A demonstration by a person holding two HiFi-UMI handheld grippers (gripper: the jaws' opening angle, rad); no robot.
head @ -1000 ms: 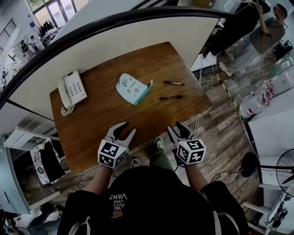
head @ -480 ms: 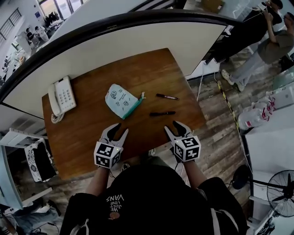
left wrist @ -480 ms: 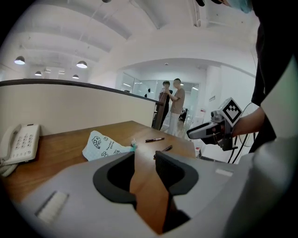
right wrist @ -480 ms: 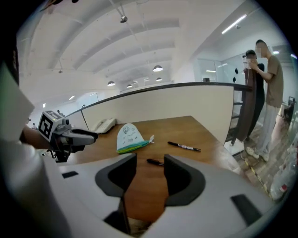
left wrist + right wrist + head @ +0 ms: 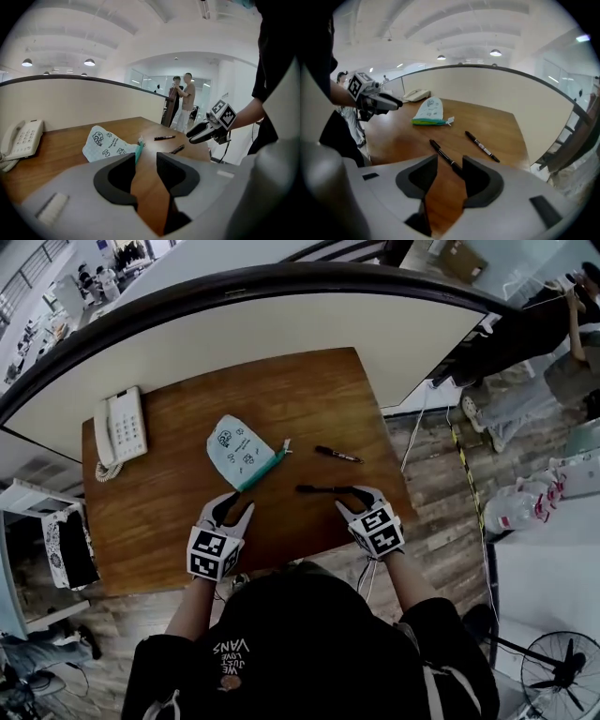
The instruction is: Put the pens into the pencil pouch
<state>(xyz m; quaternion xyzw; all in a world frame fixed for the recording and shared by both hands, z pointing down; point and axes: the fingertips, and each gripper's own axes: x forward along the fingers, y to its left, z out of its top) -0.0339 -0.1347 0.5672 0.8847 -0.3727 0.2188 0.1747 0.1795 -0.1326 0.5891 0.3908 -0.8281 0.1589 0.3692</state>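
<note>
Head view, looking steeply down: a brown wooden table [image 5: 169,512] fills the middle. A white telephone [image 5: 120,427] sits at its 10 o'clock corner. The pencil pouch [image 5: 239,451], pale with small drawings and a teal edge, lies flat near the centre. Two black pens lie apart from it, toward 3 o'clock: the far pen [image 5: 337,455] and the near pen [image 5: 323,489]. At the 6 o'clock edge, the left gripper [image 5: 240,502] points at the pouch with its jaws apart. The right gripper [image 5: 356,498] sits at the near pen's right end.

Left gripper view: both jaws stand apart with only bare table between them. The pencil pouch [image 5: 108,145] lies ahead at 11 o'clock and the telephone [image 5: 21,139] at 9 o'clock. The right gripper [image 5: 201,133] hangs at 2 o'clock, above the near pen [image 5: 177,149].

Right gripper view: the jaws are spread and grip nothing. The near pen [image 5: 443,153] runs from 11 o'clock down into the gap at their tips, unpinched. The far pen [image 5: 482,146] lies at 1 o'clock, the pouch [image 5: 429,111] farther off at 11 o'clock.
</note>
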